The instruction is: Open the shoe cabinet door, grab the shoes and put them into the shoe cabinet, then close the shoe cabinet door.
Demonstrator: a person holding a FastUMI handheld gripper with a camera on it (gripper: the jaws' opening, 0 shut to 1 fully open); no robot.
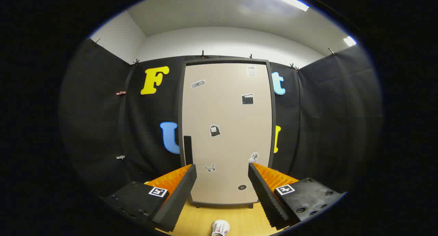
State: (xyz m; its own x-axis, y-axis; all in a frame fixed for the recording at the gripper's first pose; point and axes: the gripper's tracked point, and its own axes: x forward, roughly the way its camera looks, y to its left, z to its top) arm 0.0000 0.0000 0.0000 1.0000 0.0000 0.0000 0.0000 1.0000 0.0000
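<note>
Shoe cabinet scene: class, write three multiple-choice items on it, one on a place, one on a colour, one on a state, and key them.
1. Where is the shoe?
A. on the floor between the jaws
B. on top of the cabinet
C. hanging on the handle

2. What colour is the cabinet door?
A. red
B. beige
C. green

3. How is the door?
A. closed
B. wide open
C. removed

Key: 1 A, it lies on the wooden floor in the gripper's gap; 2 B, its face is beige; 3 A, it fills its frame, with the dark handle near its edge.
</note>
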